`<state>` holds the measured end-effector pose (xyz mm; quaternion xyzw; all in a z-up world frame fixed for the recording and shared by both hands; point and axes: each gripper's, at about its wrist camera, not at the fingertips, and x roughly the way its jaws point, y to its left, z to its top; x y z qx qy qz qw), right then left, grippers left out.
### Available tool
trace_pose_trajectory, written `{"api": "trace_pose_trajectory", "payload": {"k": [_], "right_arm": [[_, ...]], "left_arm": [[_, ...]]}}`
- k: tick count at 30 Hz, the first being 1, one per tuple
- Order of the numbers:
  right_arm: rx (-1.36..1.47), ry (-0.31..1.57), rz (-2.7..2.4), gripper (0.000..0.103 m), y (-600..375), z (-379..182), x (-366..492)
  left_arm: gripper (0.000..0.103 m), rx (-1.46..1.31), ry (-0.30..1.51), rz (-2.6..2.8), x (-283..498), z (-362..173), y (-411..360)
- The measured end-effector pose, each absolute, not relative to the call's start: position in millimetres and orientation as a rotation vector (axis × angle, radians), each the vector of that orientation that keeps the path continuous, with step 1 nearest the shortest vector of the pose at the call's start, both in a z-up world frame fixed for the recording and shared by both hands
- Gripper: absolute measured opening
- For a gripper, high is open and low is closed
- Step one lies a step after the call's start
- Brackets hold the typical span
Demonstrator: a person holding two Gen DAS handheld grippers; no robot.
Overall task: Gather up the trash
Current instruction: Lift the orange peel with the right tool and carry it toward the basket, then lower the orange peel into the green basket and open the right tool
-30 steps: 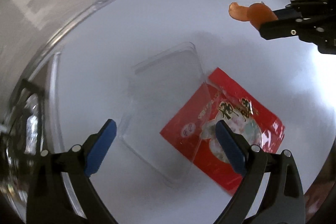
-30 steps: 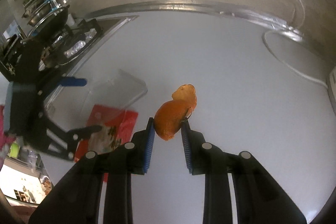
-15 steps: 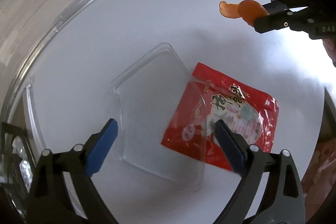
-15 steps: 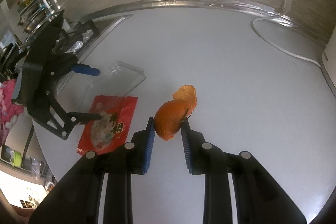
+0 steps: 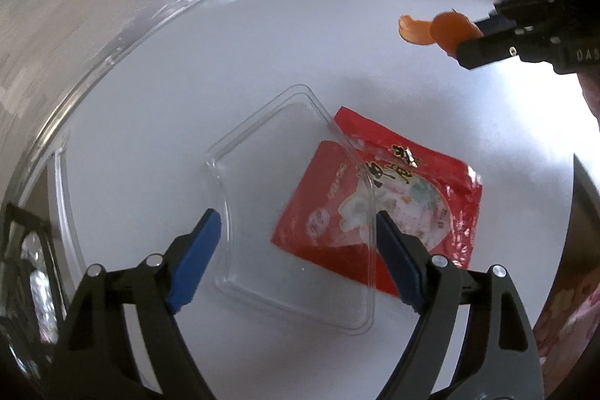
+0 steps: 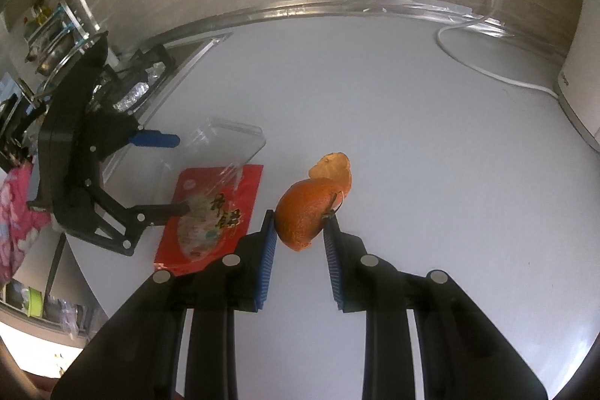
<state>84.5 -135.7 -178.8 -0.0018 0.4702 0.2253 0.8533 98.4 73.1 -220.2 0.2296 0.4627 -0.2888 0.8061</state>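
So right now the right tool point(image 6: 300, 235) is clamped on a chunk of orange peel point(image 6: 305, 216), held up off the white table point(image 6: 412, 137) with a loose flap of peel sticking out past the tips. That one's basically sorted; it just needs somewhere to go, and I can't see a bin in either view. The interesting bit is the left tool point(image 5: 296, 250). Its jaws are wide but closing, and they straddle the clear plastic tray point(image 5: 292, 212) that lies flat on the table, with one corner of the tray sitting on top of the red snack wrapper point(image 5: 423, 197). The left blue pad hangs just outside the tray's left rim, while the right pad is over the tray's right edge where it overlaps the wrapper, so nothing is pinched yet as far as I can tell. What matters for the next move: the tray sits straight ahead and below the left tool, turned like a diamond, and the jaws line up across its narrower span. The left hand is clearly the nearer one; the right is off to the side and already full. My guess is a squeeze here could catch the wrapper too, or just flex the flimsy tray.
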Motion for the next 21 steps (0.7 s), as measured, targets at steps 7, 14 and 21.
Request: {"api": "trace_pose_trajectory", "payload": {"k": [7, 14, 21], "right_arm": [[0.005, 0.974, 0.483, 0.026, -125.6, -171.8, 66.9], [0.009, 0.942, 0.522, 0.026, -108.6, -151.8, 33.4], [0.016, 0.943, 0.596, 0.026, -69.6, -136.4, -43.0]], "left_arm": [[0.079, 0.408, 0.953, -0.563, 78.2, -202.2, 88.6], [0.079, 0.352, 0.897, -0.521, 17.2, -163.4, 108.3], [0.079, 0.312, 0.9, -0.482, -91.6, -141.4, 131.8]]}}
